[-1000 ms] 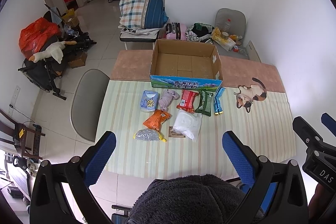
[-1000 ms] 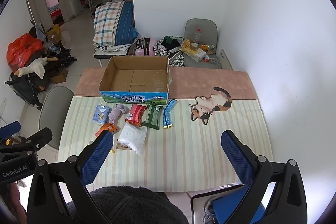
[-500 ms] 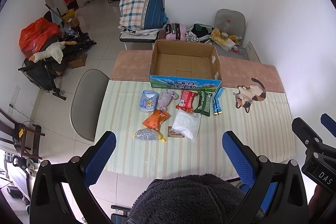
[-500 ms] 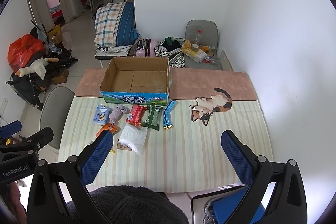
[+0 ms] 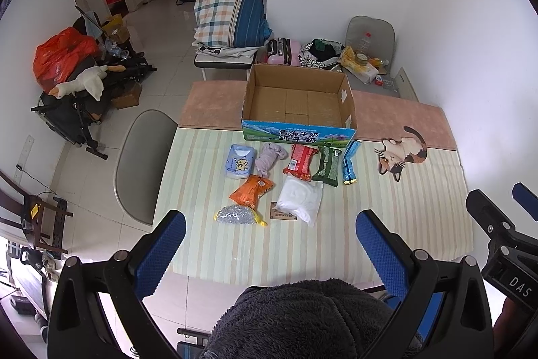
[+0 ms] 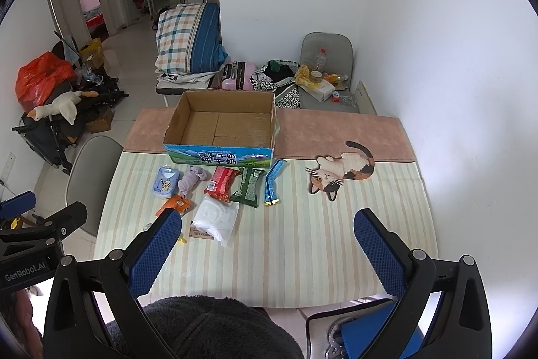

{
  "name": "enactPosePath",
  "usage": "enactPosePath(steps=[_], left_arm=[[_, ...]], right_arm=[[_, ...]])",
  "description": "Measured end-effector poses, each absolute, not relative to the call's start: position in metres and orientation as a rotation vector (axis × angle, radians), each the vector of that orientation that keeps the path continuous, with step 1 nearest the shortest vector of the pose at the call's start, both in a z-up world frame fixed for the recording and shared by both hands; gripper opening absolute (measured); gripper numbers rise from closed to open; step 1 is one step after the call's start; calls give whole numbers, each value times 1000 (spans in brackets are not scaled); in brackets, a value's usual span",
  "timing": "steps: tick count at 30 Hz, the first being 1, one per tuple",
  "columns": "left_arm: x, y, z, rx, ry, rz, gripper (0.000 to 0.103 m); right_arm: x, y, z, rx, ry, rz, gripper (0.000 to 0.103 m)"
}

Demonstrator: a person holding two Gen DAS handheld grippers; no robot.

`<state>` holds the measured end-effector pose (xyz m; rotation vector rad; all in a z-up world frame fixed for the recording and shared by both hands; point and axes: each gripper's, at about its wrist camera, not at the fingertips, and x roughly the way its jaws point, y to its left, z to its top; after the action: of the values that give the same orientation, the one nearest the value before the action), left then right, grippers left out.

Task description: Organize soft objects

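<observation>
An open, empty cardboard box (image 5: 297, 100) (image 6: 220, 127) stands at the far side of the striped table. In front of it lie several soft packs: a pale blue tissue pack (image 5: 239, 161), a lilac cloth (image 5: 269, 157), a red pack (image 5: 300, 161), a green pack (image 5: 327, 165), a blue sachet (image 5: 350, 162), an orange pack (image 5: 251, 191), a white pack (image 5: 299, 199) and a silver pouch (image 5: 237, 216). My left gripper (image 5: 269, 244) and right gripper (image 6: 265, 241) are both open and empty, high above the table's near edge.
A cat-shaped mat (image 5: 401, 153) (image 6: 341, 170) lies at the right of the table. A grey chair (image 5: 143, 164) stands at the table's left. A white wall runs along the right. A dark fleece sleeve (image 5: 302, 318) fills the bottom.
Both grippers have drifted slightly; the table scene shifts a little in view. Nothing on the table has moved.
</observation>
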<state>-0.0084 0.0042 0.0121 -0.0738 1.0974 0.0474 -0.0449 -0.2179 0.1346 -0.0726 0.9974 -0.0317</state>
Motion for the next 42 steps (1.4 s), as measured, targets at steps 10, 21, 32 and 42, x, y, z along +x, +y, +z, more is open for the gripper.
enactPosePath(steps=[10, 21, 32, 42], left_arm=[[-10, 5, 12, -73, 1096, 42, 103], [-8, 4, 12, -70, 1094, 33, 103], [50, 21, -15, -88, 1108, 92, 103], [169, 41, -152, -69, 1307, 140, 103]], right_arm=[[-45, -219, 135, -71, 996, -37, 103], [-46, -221, 137, -65, 979, -59, 103], [-12, -231, 109, -24, 1036, -91, 103], [123, -253, -51, 85, 1257, -65, 103]])
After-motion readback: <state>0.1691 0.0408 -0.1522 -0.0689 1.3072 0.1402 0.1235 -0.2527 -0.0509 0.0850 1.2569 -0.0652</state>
